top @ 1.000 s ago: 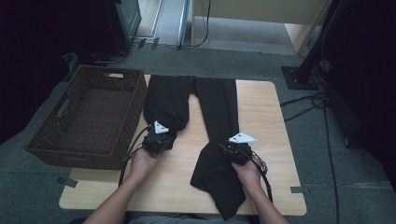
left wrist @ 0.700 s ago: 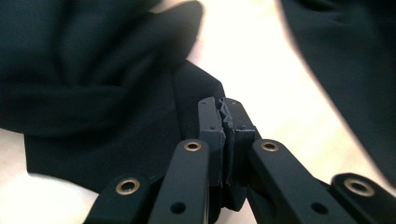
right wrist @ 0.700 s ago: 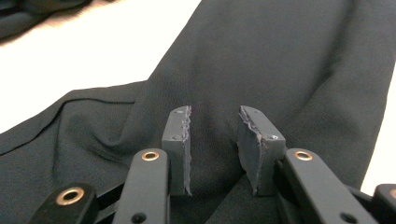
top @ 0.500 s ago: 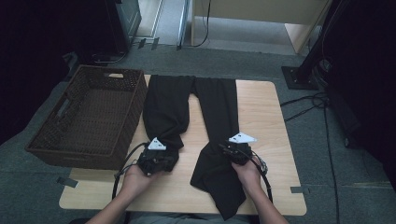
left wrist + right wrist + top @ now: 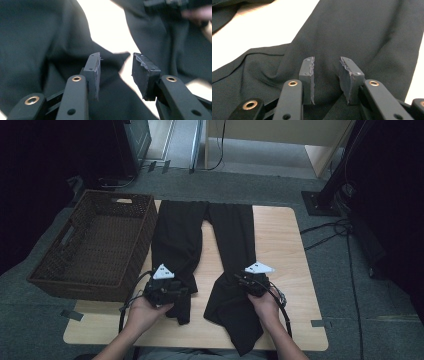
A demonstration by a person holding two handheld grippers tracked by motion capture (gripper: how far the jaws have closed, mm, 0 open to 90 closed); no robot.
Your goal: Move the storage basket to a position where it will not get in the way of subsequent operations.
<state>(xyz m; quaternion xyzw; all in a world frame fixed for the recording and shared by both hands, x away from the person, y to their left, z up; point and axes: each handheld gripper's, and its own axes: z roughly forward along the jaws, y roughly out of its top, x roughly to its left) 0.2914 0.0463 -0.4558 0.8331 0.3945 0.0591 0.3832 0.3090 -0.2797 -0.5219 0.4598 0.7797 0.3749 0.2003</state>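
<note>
Since the earlier frames the left gripper (image 5: 167,292) has pulled back toward 6 o'clock off the trousers' (image 5: 225,235) left leg, and its jaws have just been opening: now spread w/ nothing between them, cloth lying below in the left gripper view. Right gripper (image 5: 255,282) sits where it was, at approx 5 o'clock on the surface (image 5: 280,235), over the right leg; jaws stand apart, pads not pressing fabric in the right gripper view, just above the cloth. Trousers lie flat along the middle of the surface, waist end toward 12 o'clock, legs running to 6, lower ends rumpled & folded near both hands, right leg end reaching the near edge. Fabric is black, matte, fine weave, soft creases. Surface is a pale wood top w/ rounded corners, rectangular. Basket (image 5: 75,265) at 9 o'clock: dark brown wicker, rectangular, cut-out handle in its far wall, its right side overlapping the surface's left edge, just beside the left leg. Floor (image 5: 350,295) is grey carpet, cables trailing at 3 o'clock, dark stand base at 2, dark cabinet at 11, pale furniture at 12–1.
</note>
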